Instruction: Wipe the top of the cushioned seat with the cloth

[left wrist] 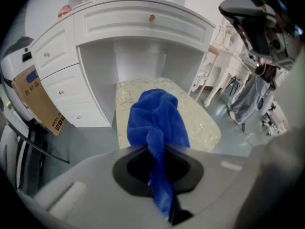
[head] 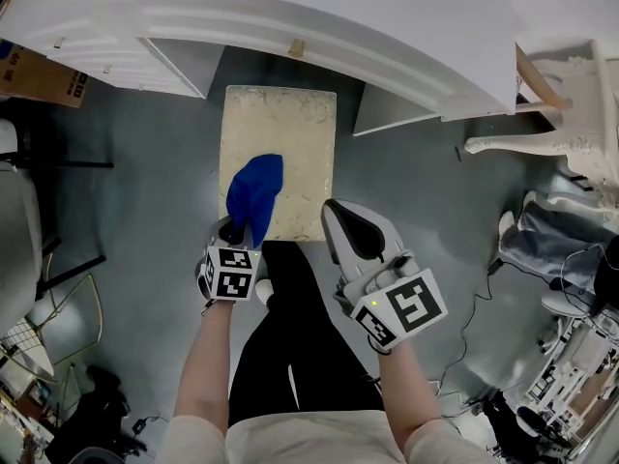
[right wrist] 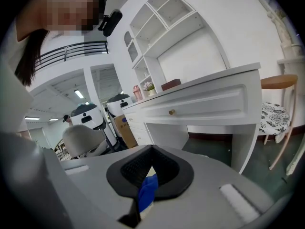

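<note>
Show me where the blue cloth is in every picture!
Head view: blue cloth mid-picture, on the cushioned seat, pinched by the left gripper.
Left gripper view: cloth fills the centre, trailing from the jaws.
Right gripper view: only a blue sliver low down, between the jaws.
Shared landmark: the white desk with its gold knob.

A smooth grey floor point(head: 164, 182) carries a rectangular cream patterned cushioned seat point(head: 290, 129), which stands in front of the white curved-front wooden desk point(head: 290, 17), its far end at the desk's knee space. A crumpled blue terry cloth point(head: 253, 189) lies on the seat's top, at the end away from the desk.
</note>
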Demonstrator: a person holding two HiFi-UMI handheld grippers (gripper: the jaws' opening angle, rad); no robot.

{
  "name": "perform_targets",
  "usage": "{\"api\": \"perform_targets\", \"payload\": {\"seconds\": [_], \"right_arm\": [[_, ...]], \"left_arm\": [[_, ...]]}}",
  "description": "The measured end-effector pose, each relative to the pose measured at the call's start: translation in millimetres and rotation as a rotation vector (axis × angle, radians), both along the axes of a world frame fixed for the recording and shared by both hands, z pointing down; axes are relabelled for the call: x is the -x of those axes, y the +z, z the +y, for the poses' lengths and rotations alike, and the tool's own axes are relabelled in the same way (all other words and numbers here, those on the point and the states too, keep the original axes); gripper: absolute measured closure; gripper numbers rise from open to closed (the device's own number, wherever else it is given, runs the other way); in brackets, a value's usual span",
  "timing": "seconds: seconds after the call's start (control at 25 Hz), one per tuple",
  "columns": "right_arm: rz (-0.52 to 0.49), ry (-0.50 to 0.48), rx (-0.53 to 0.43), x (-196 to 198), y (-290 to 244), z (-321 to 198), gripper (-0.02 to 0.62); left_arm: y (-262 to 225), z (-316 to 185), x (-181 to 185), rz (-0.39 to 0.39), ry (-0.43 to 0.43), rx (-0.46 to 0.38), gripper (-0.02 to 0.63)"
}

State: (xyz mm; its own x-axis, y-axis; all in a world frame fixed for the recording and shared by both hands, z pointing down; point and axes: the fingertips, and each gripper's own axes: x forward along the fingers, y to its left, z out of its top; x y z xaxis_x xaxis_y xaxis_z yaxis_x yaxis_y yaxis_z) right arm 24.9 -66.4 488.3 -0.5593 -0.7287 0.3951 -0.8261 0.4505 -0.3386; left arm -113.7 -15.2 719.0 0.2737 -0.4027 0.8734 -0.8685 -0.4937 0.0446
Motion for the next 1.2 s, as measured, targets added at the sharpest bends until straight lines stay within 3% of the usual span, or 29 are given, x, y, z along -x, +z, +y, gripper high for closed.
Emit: {"api": "perform_targets", "payload": {"seconds": [0.72, 1.2], "right_arm": [[0.014, 0.122, 0.008, -55.6, 6.8, 9.1, 0.595], [0.033, 0.178, 0.011, -81.6, 5.1, 18.6, 0.595]], "left_arm": [[3.3, 7.5, -97.0, 0.075, 0.198, 0.023, 0.583], [3.3, 17.9, -144.3, 0.124, 0.258, 0.046, 0.583]]}}
